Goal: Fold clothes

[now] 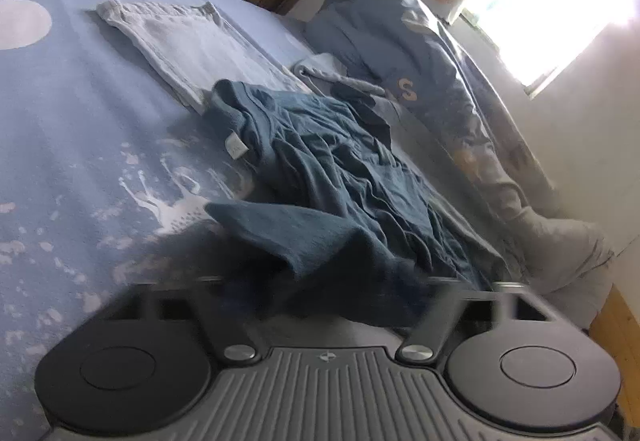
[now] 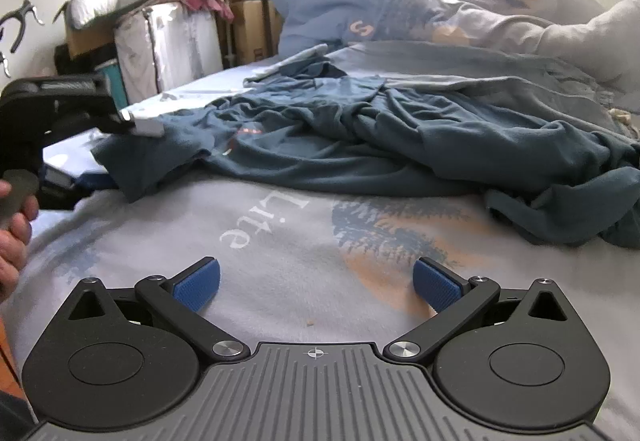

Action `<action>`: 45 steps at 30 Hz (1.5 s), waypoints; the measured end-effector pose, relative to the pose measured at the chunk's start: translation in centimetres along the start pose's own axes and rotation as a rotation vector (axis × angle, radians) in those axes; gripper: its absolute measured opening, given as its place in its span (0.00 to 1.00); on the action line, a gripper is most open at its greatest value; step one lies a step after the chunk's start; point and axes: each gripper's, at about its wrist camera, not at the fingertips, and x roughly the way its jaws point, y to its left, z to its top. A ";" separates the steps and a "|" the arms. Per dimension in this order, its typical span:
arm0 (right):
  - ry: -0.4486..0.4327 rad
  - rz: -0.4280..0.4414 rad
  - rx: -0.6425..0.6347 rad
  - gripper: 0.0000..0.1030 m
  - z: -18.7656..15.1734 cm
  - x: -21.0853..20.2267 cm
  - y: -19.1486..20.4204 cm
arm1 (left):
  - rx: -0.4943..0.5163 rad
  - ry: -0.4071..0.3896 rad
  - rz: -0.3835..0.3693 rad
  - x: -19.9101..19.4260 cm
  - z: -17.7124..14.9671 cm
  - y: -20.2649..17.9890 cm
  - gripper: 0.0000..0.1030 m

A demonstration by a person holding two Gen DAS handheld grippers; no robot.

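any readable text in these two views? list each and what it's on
"Lite": white letters on the pale bedspread, right wrist view, seen rotated.
"S": orange letter on the blue duvet, left wrist view; what follows it is hidden.
White tag on the dark blue shirt: print too small to read.
Red print on the shirt's front, right wrist view: folded and blurred, unreadable.
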 end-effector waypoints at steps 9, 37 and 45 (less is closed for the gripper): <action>-0.006 -0.010 -0.014 1.00 -0.2 0.1 0.2 | -0.057 -0.094 -0.250 -2.1 0.1 -1.7 0.14; -0.061 -0.218 0.057 1.00 0.0 -3.2 -2.7 | -0.477 -0.505 -0.858 -7.7 4.3 0.7 0.13; -0.093 -0.180 -0.063 1.00 1.3 -3.6 1.5 | -0.547 -0.535 -0.917 -7.1 4.9 1.7 0.11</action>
